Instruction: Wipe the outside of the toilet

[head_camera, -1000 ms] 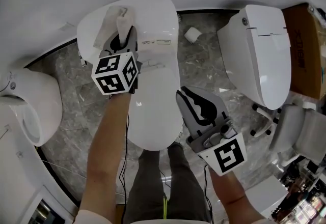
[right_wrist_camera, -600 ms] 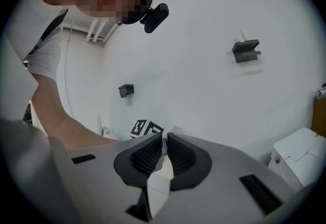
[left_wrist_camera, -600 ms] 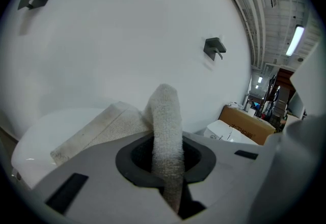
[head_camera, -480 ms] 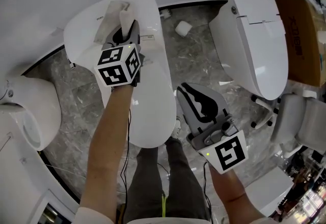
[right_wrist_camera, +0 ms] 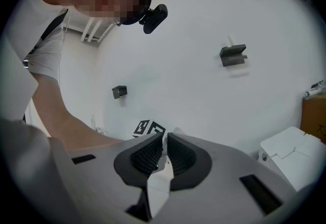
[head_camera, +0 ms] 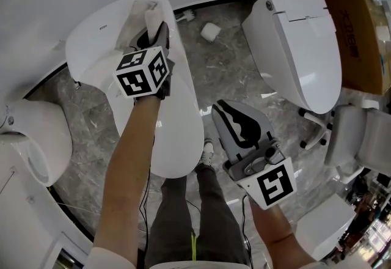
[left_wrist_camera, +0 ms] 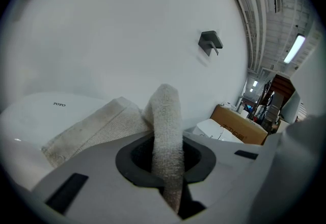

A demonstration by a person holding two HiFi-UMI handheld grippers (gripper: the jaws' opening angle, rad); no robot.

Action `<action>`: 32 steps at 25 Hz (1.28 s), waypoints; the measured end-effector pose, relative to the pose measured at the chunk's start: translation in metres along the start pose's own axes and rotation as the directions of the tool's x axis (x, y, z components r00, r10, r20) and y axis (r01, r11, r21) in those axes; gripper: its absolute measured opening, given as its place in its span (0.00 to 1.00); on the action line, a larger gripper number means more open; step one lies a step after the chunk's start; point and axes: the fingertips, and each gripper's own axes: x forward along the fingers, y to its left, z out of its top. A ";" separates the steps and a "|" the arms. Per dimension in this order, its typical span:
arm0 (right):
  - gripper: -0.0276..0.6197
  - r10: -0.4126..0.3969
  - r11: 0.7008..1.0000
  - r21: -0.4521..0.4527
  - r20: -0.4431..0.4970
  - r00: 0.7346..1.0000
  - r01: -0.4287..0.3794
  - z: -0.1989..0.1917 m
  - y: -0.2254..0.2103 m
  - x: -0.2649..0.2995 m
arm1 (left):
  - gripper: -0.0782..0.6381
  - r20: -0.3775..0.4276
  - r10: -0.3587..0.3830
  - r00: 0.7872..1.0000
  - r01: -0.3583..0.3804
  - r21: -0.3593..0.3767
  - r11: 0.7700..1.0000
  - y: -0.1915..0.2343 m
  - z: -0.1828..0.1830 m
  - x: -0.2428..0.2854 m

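The white toilet [head_camera: 174,121] stands lid-down on the grey stone floor [head_camera: 226,72], with a pale cloth [head_camera: 131,24] lying on its back part near the wall. The left gripper [head_camera: 159,32] is clamped on a fold of that cloth. The right gripper [head_camera: 223,114] hangs beside the toilet's right side, its jaws drawn together and empty.

Operator at work: you wear grey-green trousers [head_camera: 183,219] with a yellow-green fleck at the waist, a white short-sleeved shirt [right_wrist_camera: 41,60], and a pale shoe [head_camera: 208,150] just above the trousers. Left of the trousers trails a thin black cable [head_camera: 145,200]. The left gripper [head_camera: 160,32] and, right of the trousers, the right gripper [head_camera: 221,112] are grey-bodied with black ribbed pads. Each carries a white cube of black square markers.
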 end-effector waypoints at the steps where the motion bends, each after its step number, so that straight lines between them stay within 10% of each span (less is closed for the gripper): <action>1: 0.13 -0.005 1.000 -0.001 0.002 1.000 0.005 0.000 -0.003 -0.002 | 0.19 -0.003 -0.006 1.000 0.006 -0.005 1.000 -0.003 -0.001 0.002; 12: 0.13 -0.022 1.000 -0.010 -0.005 1.000 0.022 -0.003 -0.023 -0.022 | 0.19 0.006 -0.079 0.997 0.079 -0.075 0.994 -0.033 -0.010 0.021; 19: 0.13 0.012 1.000 -0.021 0.006 1.000 -0.012 -0.004 -0.011 -0.023 | 0.19 0.064 -0.253 0.965 0.259 -0.125 0.958 -0.073 0.000 0.011; 26: 0.13 0.096 0.994 -0.046 -0.007 0.995 -0.096 0.010 0.034 -0.034 | 0.19 0.156 -0.333 0.930 0.359 -0.197 0.912 -0.106 0.021 -0.048; 32: 0.13 0.173 0.982 -0.069 -0.029 0.985 -0.174 0.026 0.075 -0.039 | 0.19 0.247 -0.294 0.923 0.344 -0.190 0.920 -0.092 0.052 -0.143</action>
